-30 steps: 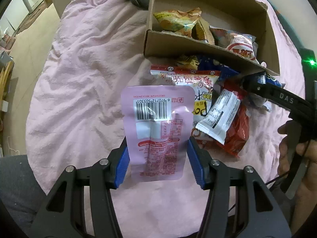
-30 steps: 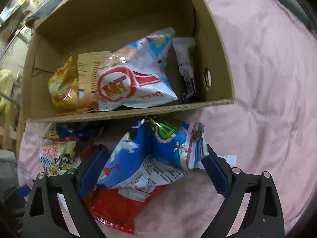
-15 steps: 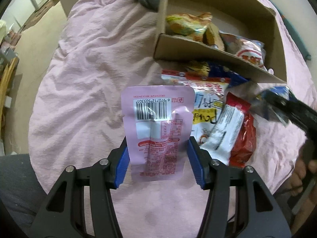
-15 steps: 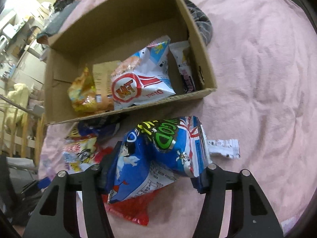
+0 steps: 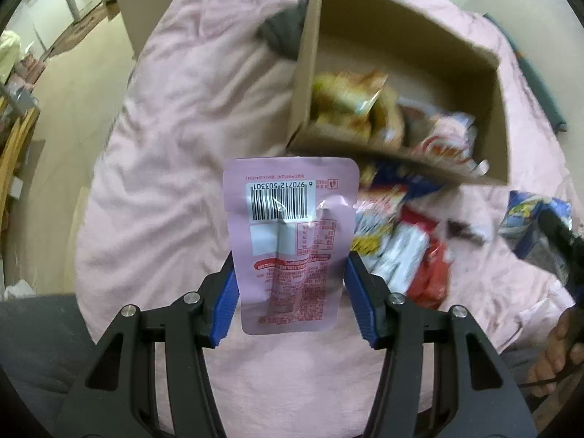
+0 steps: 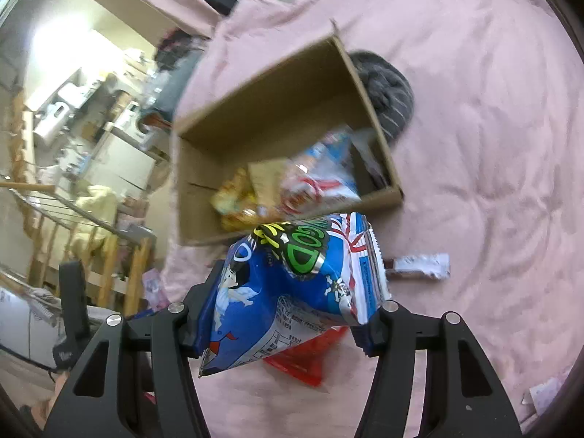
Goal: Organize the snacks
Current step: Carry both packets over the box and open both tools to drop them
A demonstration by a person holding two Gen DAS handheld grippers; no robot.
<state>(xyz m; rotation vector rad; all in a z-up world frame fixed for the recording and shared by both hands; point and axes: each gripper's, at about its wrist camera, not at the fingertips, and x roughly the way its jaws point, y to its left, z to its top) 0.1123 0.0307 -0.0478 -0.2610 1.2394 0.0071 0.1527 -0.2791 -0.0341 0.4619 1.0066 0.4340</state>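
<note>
My left gripper [image 5: 290, 292] is shut on a pink snack pouch [image 5: 290, 241] with a barcode, held upright above the pink bedsheet. My right gripper [image 6: 284, 321] is shut on a blue snack bag [image 6: 292, 292] with green lettering, lifted above the sheet. An open cardboard box [image 5: 489, 69] [image 6: 277, 95] sits beyond both grippers and holds several snack packs. A pile of loose snacks [image 5: 412, 248] lies in front of the box. The blue bag and right gripper show at the right edge of the left wrist view [image 5: 529, 219].
A small white wrapper [image 6: 419, 266] and a red pack [image 6: 306, 361] lie on the sheet under the right gripper. A dark grey cloth [image 5: 281, 33] [image 6: 387, 91] lies beside the box. The bed edge and floor with furniture are to the left.
Both grippers have risen and pulled back from the box. The right gripper closed on the blue bag and lifted it off the pile. The pink pouch stays in the left gripper.
</note>
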